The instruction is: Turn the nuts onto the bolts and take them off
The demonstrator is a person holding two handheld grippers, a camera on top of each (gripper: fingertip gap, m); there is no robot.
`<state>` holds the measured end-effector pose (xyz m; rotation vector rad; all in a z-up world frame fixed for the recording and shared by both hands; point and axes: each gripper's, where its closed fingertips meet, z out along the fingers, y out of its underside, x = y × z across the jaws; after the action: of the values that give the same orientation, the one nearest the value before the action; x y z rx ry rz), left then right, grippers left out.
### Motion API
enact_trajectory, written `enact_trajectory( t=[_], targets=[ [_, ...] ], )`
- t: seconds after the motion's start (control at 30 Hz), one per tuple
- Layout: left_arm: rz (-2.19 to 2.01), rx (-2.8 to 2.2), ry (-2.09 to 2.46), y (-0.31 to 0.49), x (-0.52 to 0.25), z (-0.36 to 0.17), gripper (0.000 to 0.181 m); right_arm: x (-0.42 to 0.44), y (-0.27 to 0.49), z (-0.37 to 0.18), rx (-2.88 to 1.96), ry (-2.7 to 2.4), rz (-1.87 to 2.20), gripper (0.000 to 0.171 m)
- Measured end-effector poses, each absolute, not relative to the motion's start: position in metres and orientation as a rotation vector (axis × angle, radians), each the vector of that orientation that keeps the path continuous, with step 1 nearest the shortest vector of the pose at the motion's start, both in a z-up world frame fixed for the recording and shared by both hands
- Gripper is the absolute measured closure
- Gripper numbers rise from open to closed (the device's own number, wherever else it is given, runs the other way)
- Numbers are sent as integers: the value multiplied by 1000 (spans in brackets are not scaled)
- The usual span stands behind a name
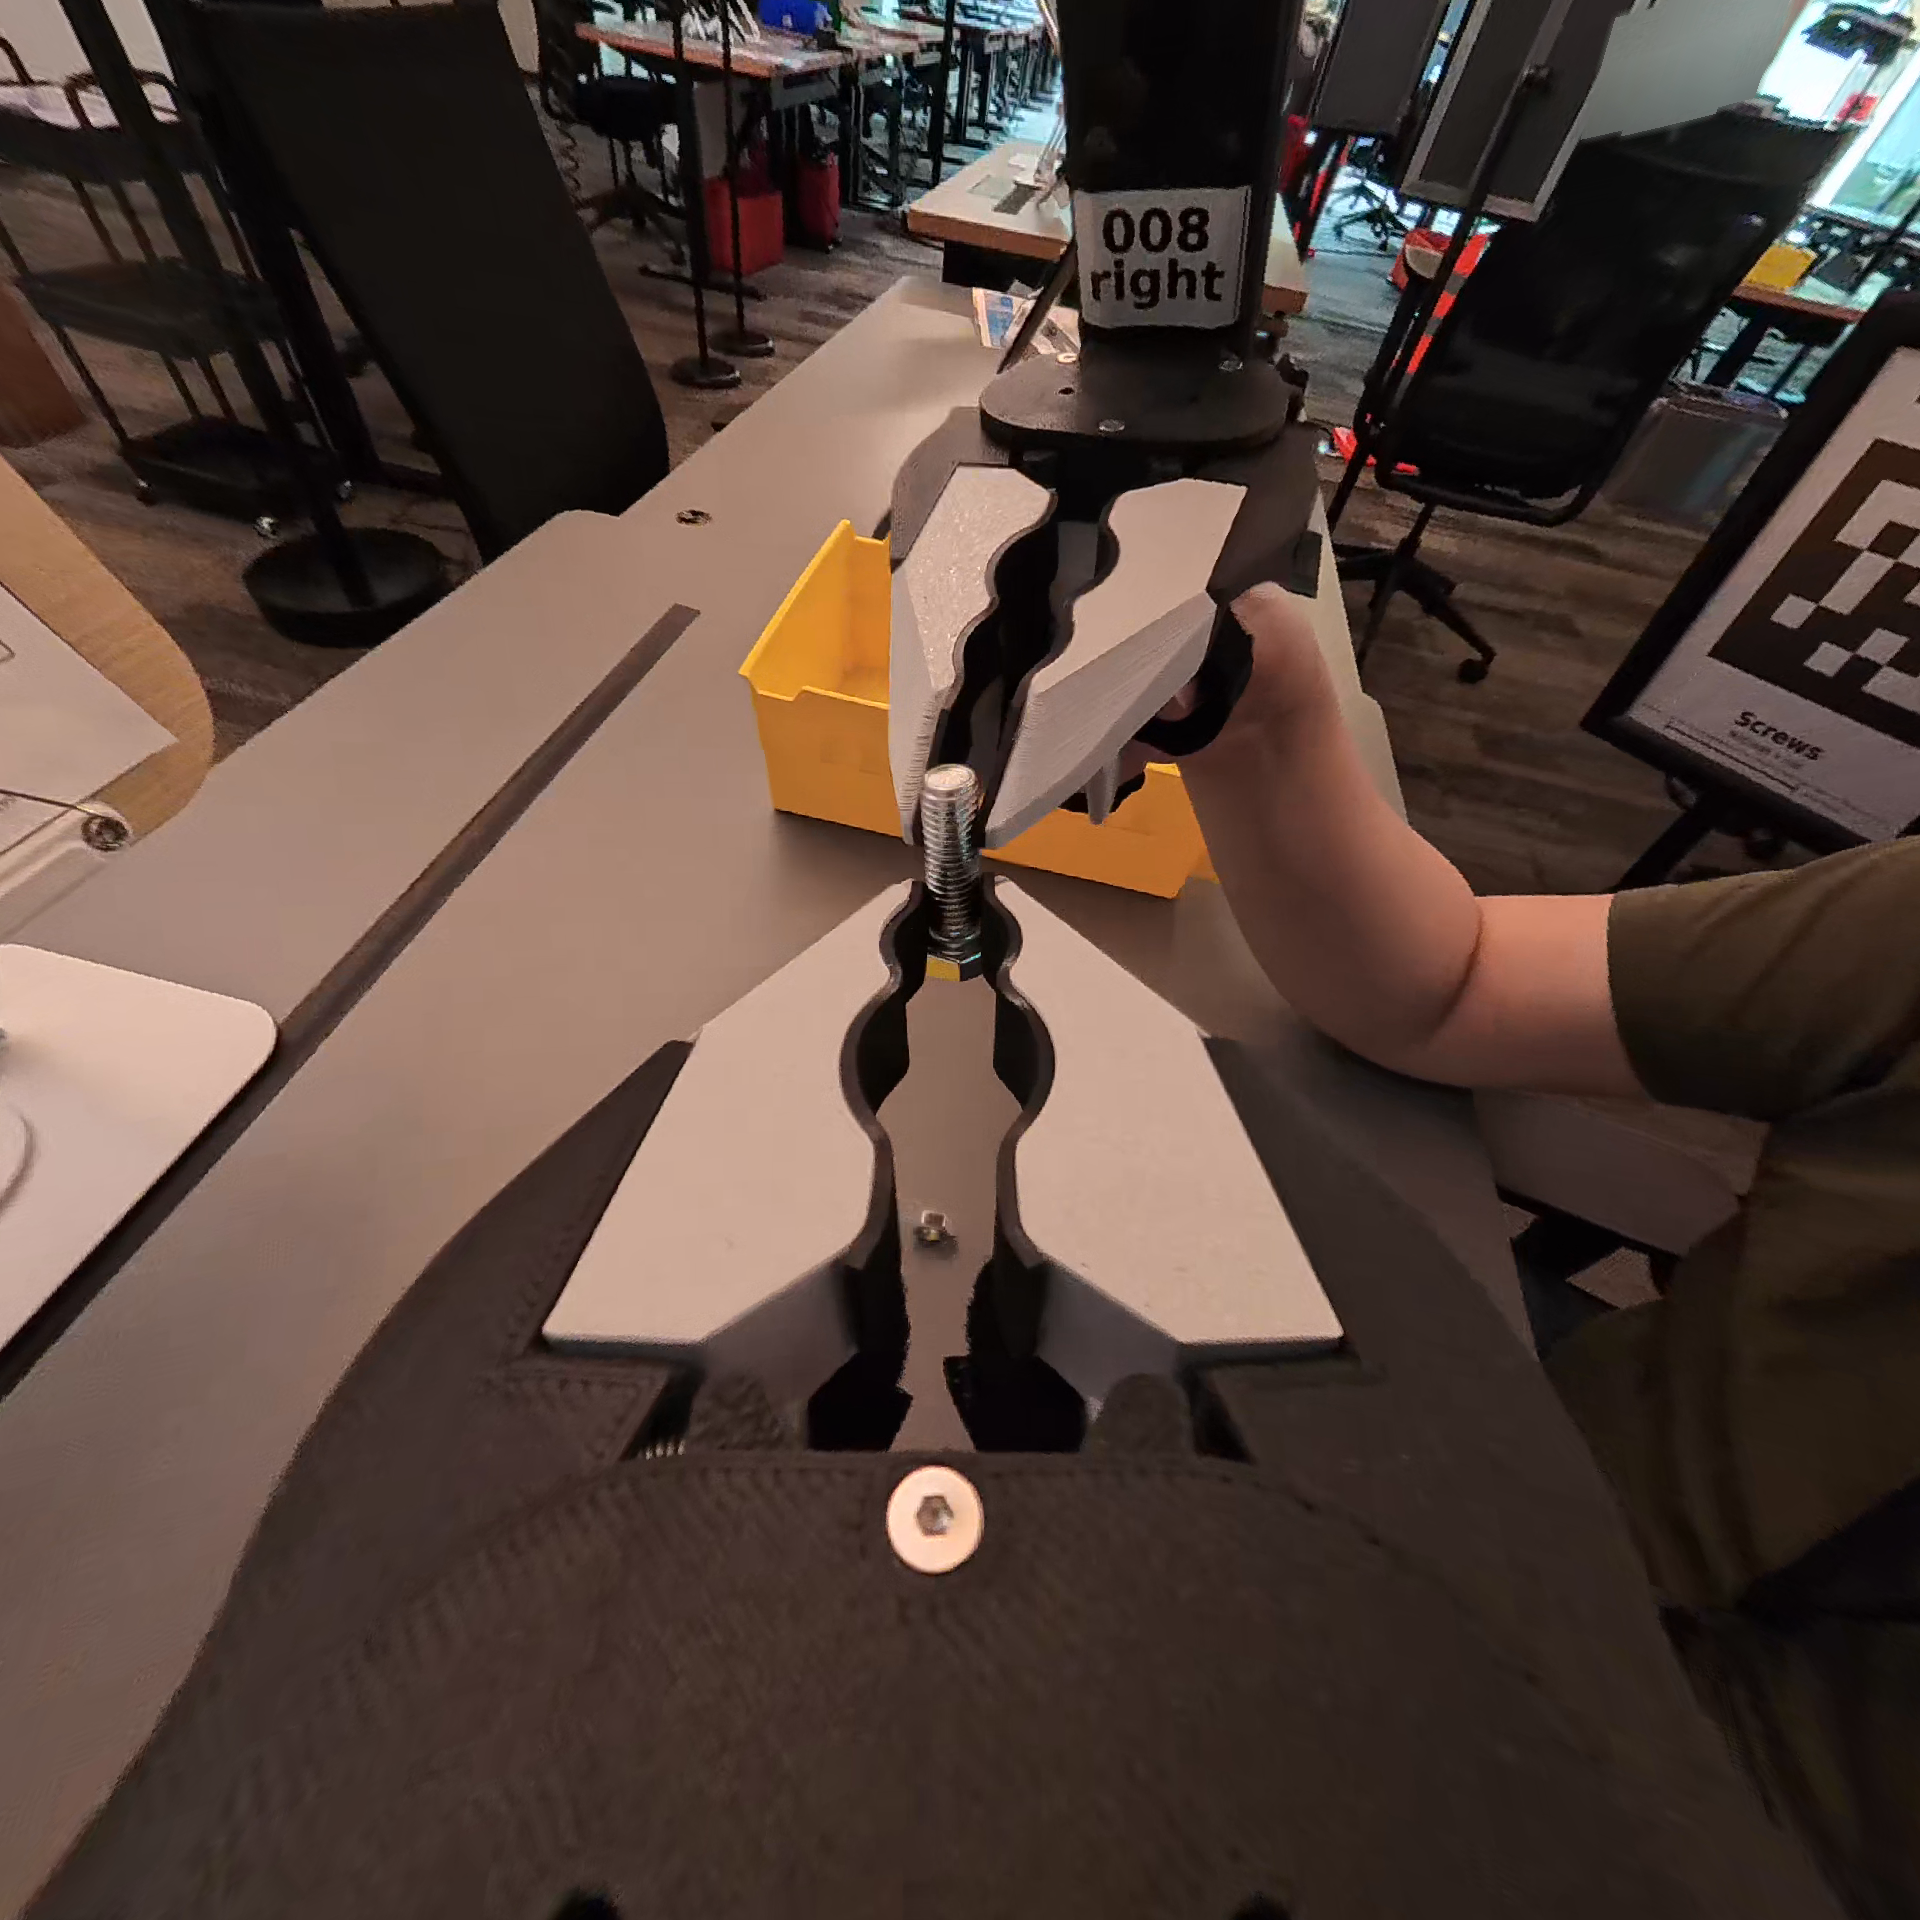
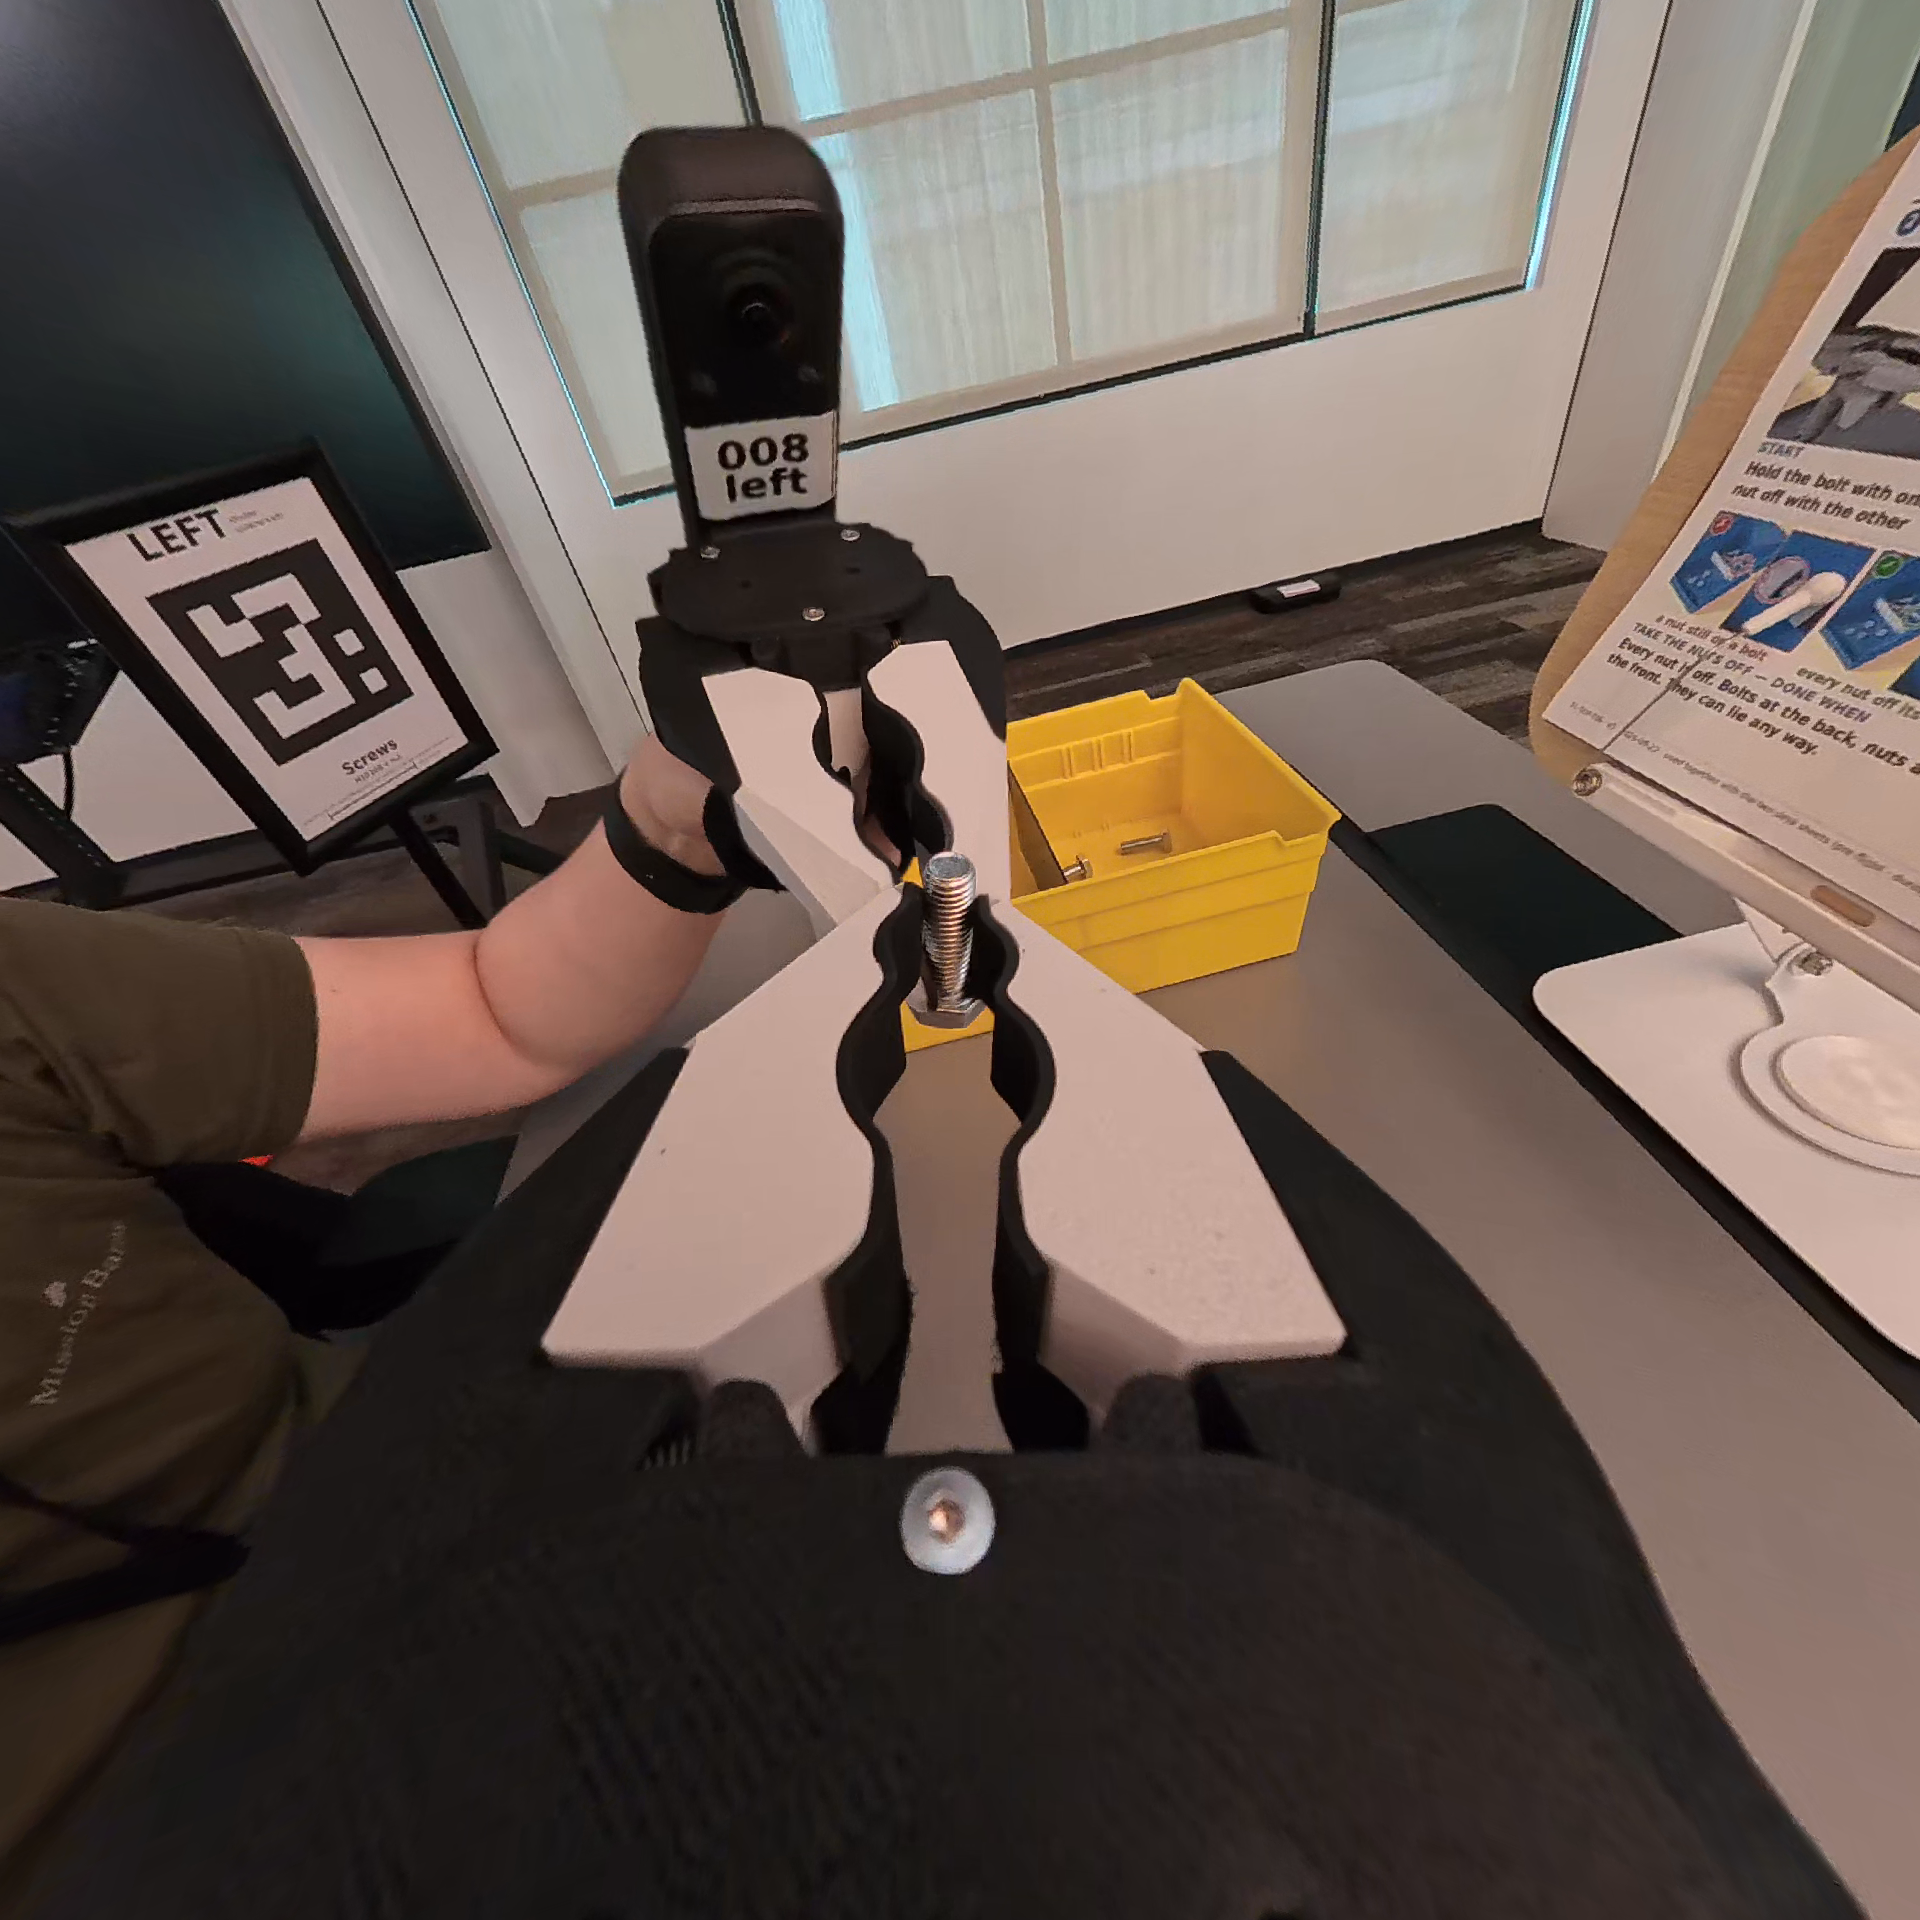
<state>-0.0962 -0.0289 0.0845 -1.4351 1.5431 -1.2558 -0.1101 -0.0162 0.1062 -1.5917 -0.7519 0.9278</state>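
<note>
The threaded silver steel bolt (image 1: 951, 868) stands upright, clenched by the left gripper (image 1: 951, 914) and the right gripper (image 2: 948, 935) (tips meeting).

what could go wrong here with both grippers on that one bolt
1. The bolt stands upright in the air, pinched only at the tips of the left gripper and right gripper. If a grip slips during a turn, it could drop onto the table rather than into the yellow bin.
2. Both grippers crowd the same short shaft, so their tips may bump when twisting.
</note>
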Motion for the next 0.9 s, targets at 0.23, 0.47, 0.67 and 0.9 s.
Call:
enact_trajectory(
  t=[0.23,0.47,0.67,0.9],
  targets=[
    [-1259,-1375,1470,-24,-113,92,174,-91,-17,81,-1710,-873,669,155],
    [-1320,-1413,1373,-1,-135,94,174,-44,-9,-5,-2152,-1009,221,168],
    [-1258,-1384,1331,5,-156,115,174,-55,-33,-78,-2348,-1384,198,159],
    [-1182,-1327,1334,4,-175,131,174,-82,-50,-133,-2457,-1696,195,142]
  ],
)
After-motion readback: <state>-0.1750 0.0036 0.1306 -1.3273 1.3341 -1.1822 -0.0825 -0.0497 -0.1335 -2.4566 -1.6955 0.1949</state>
